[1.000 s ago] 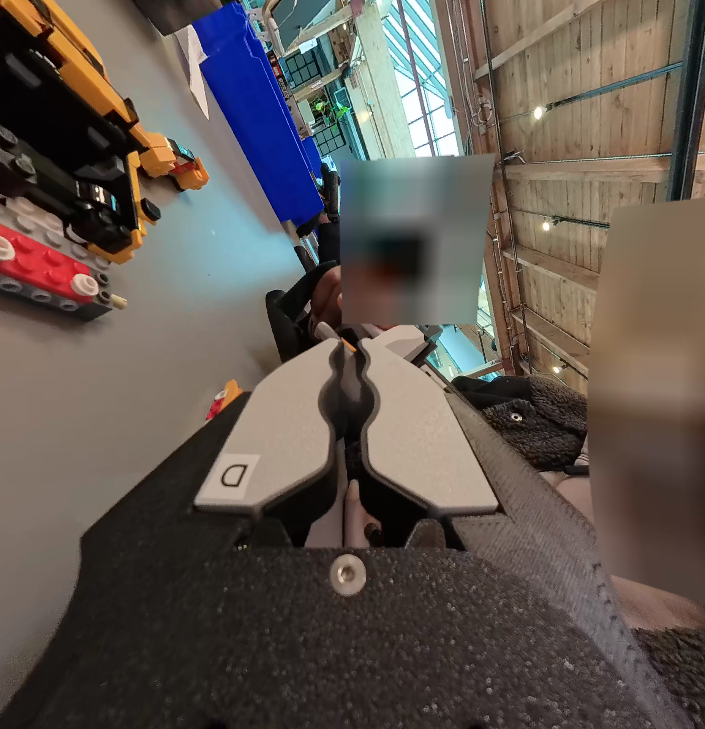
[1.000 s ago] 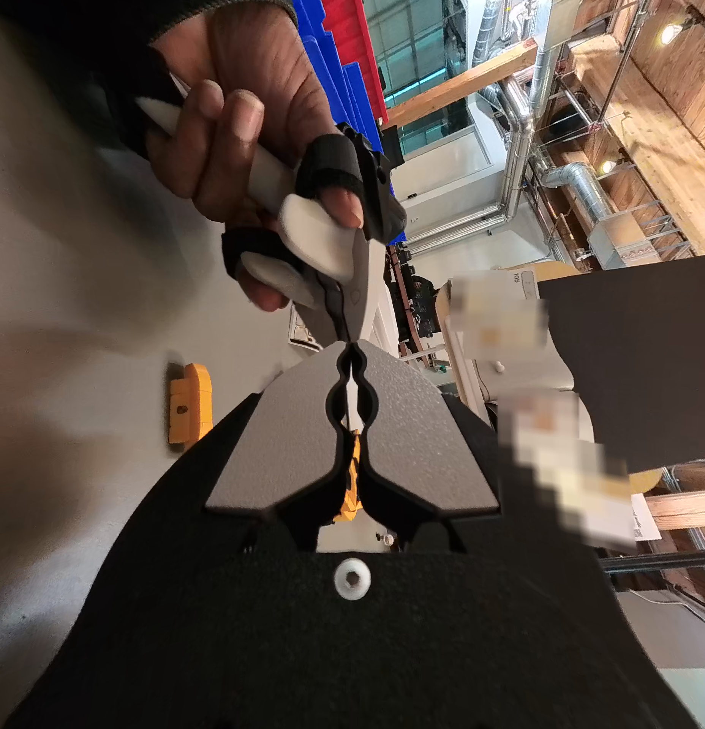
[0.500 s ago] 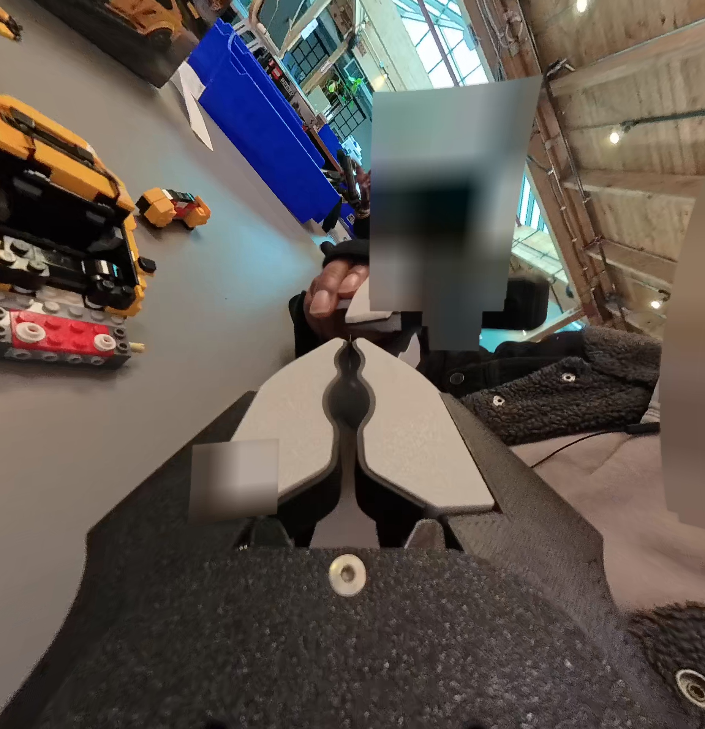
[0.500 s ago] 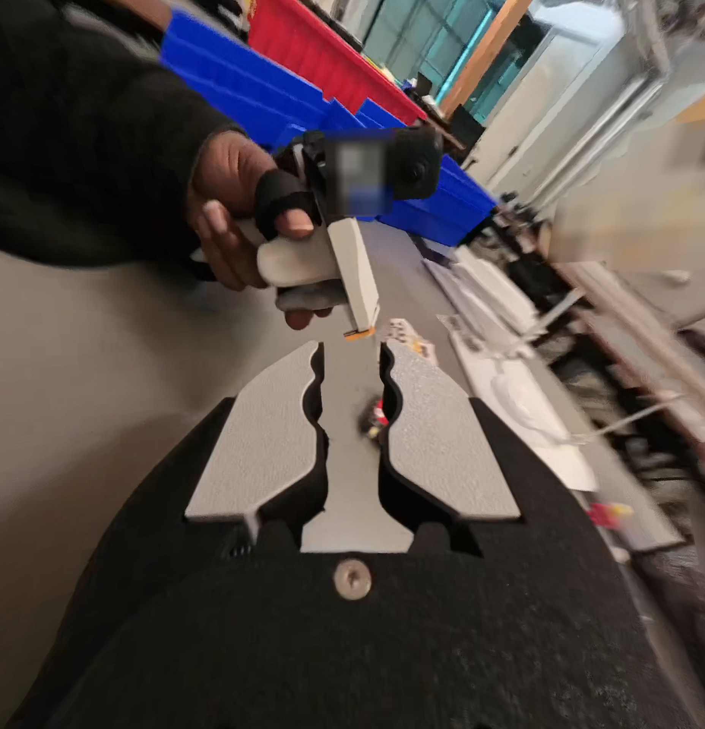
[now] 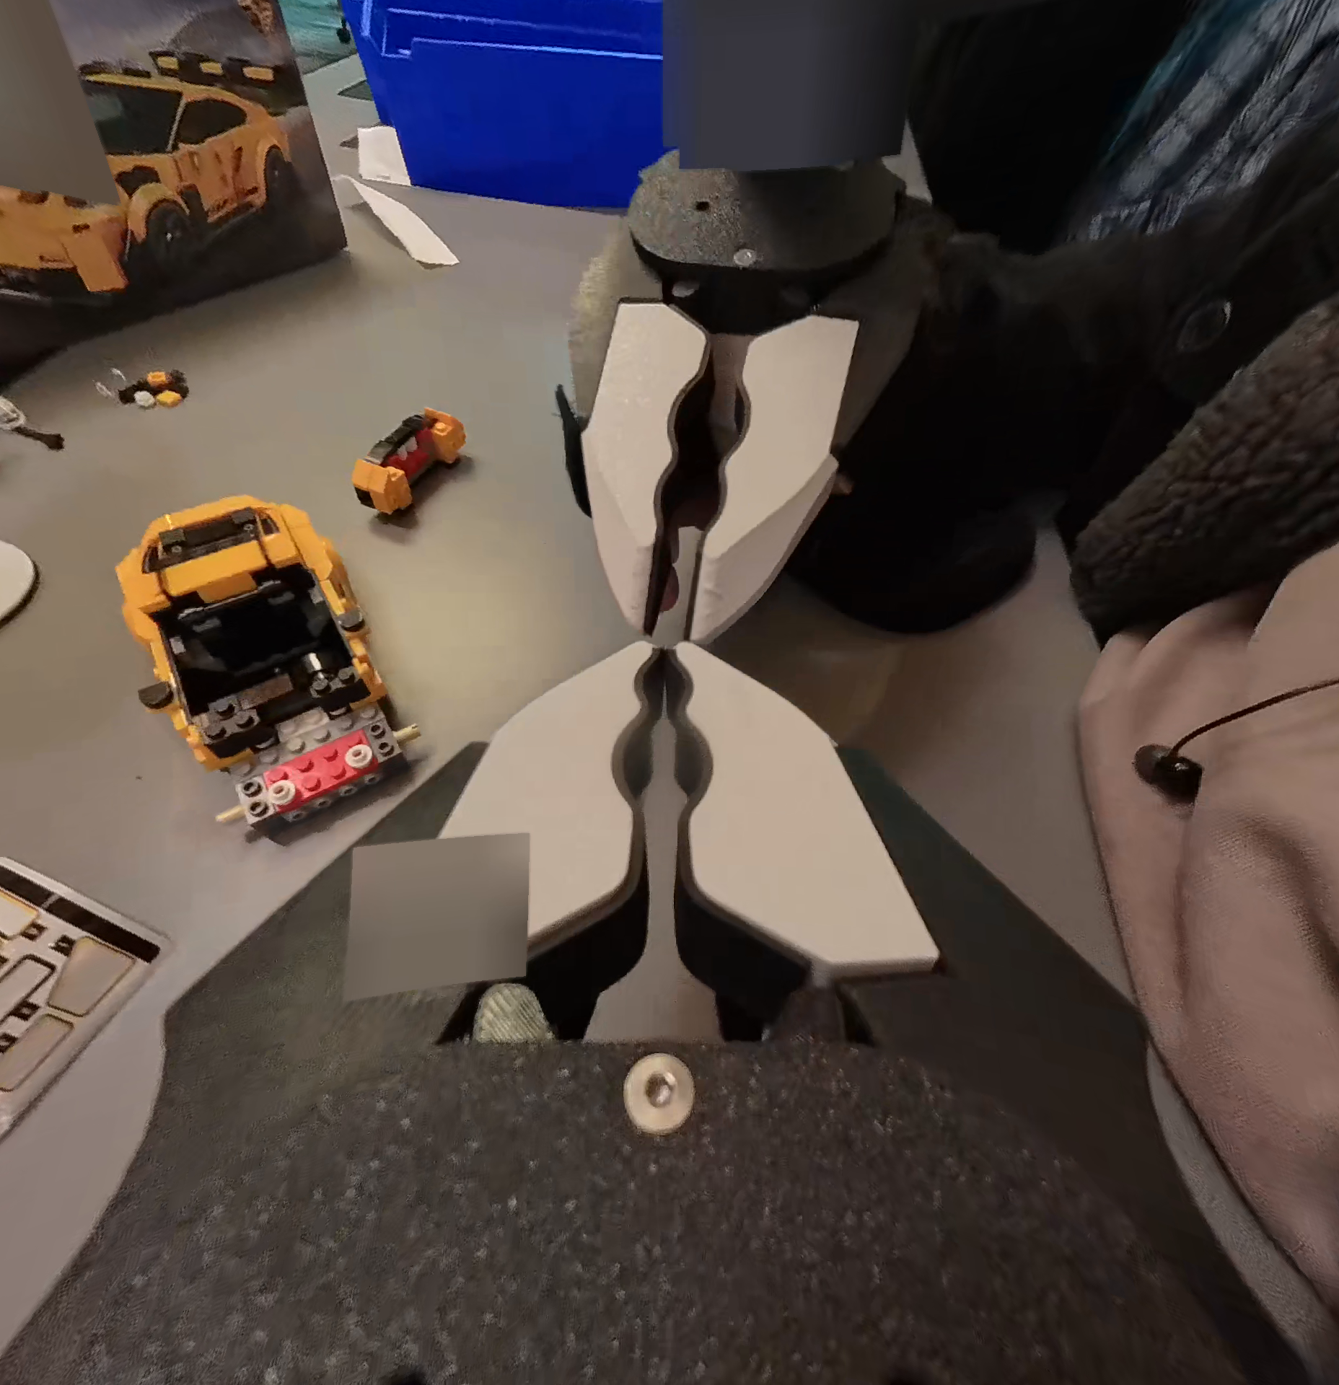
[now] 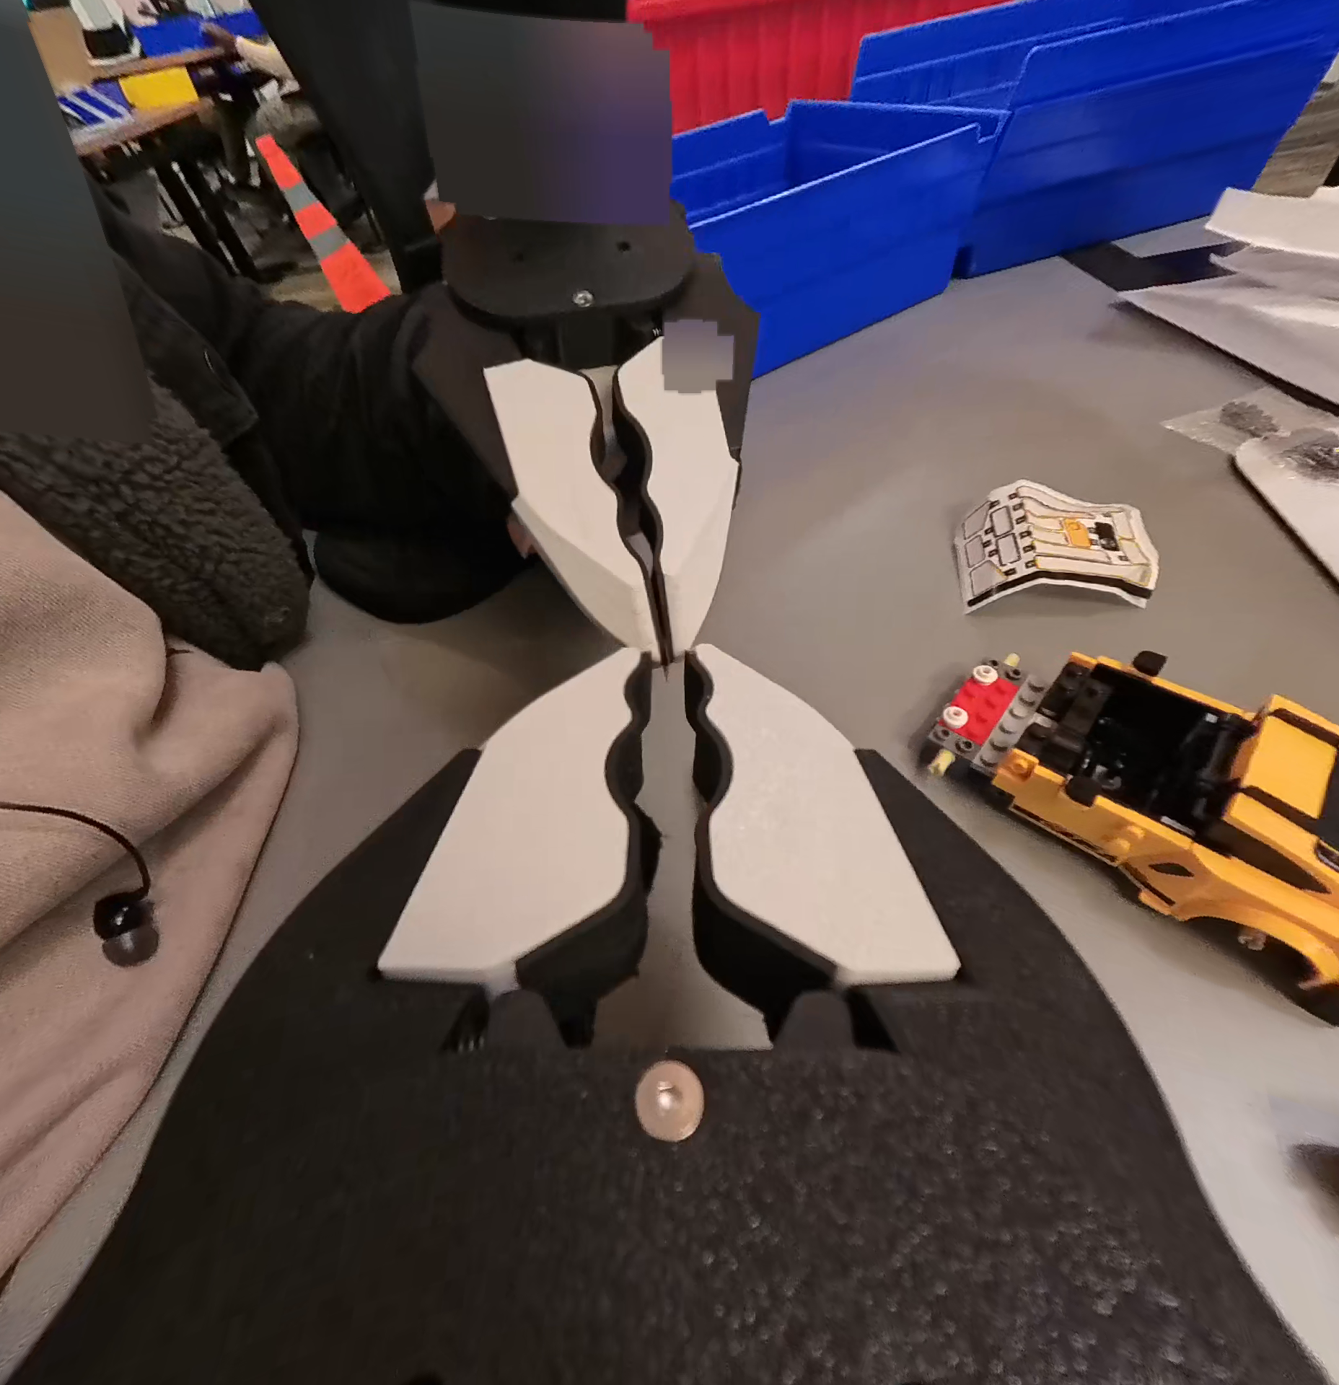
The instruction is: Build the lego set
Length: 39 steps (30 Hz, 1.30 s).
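The 2 claws meet tip to tip above the grey table (image 5: pixel 501 524); the left claw (image 5: pixel 660 659) is pressed together; the right claw (image 6: pixel 665 663) is a little apart; the yellow lego car (image 5: pixel 250 644) sits beside them, near a small yellow piece (image 5: pixel 408 459) and a sticker sheet (image 6: pixel 1052 551).

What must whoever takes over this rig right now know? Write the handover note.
Left gripper: shut, held tip to tip against the right gripper above the table. A thin dark sliver shows between the tips; what it is cannot be told.
Right gripper: jaws a narrow gap apart; whether it grips anything cannot be told.
Things: half-built orange car on the table, cabin open, red and grey plates bare at one end. Small orange and red sub-build and loose small parts beyond it. Sticker sheet lies near.
Left: close up the car, add the sub-build.
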Each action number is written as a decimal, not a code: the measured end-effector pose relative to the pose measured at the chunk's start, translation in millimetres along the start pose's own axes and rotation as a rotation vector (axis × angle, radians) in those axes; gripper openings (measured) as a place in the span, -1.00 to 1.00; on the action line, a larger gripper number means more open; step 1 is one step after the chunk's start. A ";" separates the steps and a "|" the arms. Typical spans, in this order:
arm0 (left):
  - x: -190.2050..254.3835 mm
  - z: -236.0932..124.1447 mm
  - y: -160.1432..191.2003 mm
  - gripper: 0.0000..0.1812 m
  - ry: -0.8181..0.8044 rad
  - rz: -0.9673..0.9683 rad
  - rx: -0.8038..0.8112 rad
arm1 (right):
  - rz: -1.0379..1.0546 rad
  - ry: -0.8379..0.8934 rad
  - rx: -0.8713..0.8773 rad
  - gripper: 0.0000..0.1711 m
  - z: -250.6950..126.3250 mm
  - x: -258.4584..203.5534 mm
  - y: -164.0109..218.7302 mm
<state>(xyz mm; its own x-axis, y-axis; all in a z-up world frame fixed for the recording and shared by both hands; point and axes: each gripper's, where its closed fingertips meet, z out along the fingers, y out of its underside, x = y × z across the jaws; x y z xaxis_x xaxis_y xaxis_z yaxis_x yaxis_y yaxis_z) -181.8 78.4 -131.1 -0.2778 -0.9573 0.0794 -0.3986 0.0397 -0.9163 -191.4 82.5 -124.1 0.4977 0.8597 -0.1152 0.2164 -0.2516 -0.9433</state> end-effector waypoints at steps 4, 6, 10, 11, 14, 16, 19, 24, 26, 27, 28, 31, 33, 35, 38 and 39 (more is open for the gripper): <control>1.4 1.7 2.5 -1.00 -0.015 0.050 -0.023 | -0.017 -0.010 -0.014 -0.96 0.3 -2.0 2.8; 3.4 2.0 3.0 -1.00 -0.011 0.073 -0.030 | -0.028 -0.009 -0.021 -0.99 0.2 -2.2 4.2; 6.9 2.7 4.3 -1.00 -0.004 0.117 -0.043 | -0.064 -0.030 -0.031 -1.00 0.4 -8.4 5.6; 7.5 2.7 4.5 -1.00 -0.003 0.126 -0.045 | -0.068 -0.033 -0.033 -1.00 0.3 -9.2 5.8; 9.6 3.2 5.0 -1.00 0.004 0.146 -0.049 | -0.073 -0.046 -0.039 -1.00 0.0 -11.8 6.7; 10.4 3.8 6.0 -1.00 0.004 0.159 -0.057 | -0.081 -0.051 -0.045 -1.00 0.1 -12.9 8.0; 11.5 4.8 7.0 -1.00 0.007 0.171 -0.064 | -0.088 -0.054 -0.054 -0.99 -0.1 -13.6 9.5; 11.7 5.8 8.6 -1.00 0.002 0.186 -0.075 | -0.088 -0.058 -0.064 -0.98 0.1 -14.0 11.5; 12.1 6.1 9.0 -1.00 0.001 0.197 -0.078 | -0.089 -0.061 -0.066 -0.97 0.2 -14.3 12.0; 12.5 6.2 9.3 -1.00 0.002 0.200 -0.081 | -0.091 -0.062 -0.068 -0.96 0.2 -14.5 12.5; 13.1 6.3 9.7 -1.00 0.004 0.203 -0.083 | -0.093 -0.063 -0.070 -0.95 0.2 -14.5 12.9; 13.9 6.5 9.9 -1.00 0.006 0.209 -0.087 | -0.098 -0.066 -0.073 -0.95 0.2 -15.3 13.5; 14.1 6.7 10.2 -1.00 0.007 0.211 -0.089 | -0.101 -0.069 -0.075 -0.96 0.4 -16.2 14.0; 14.9 6.9 10.7 -1.00 0.010 0.214 -0.092 | -0.105 -0.071 -0.078 -0.97 0.4 -16.8 14.5; 16.3 7.0 10.7 -1.00 0.015 0.221 -0.093 | -0.108 -0.079 -0.079 -1.00 0.2 -18.2 14.8; 16.2 6.9 10.6 -1.00 0.014 0.222 -0.092 | -0.109 -0.088 -0.081 -1.00 0.3 -19.9 15.1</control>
<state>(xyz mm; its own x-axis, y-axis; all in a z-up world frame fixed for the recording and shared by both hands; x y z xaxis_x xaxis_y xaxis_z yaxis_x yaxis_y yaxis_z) -184.4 61.4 -142.2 -0.3794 -0.9182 -0.1135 -0.4045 0.2750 -0.8722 -198.3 61.8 -136.1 0.3927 0.9186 -0.0441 0.3336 -0.1870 -0.9240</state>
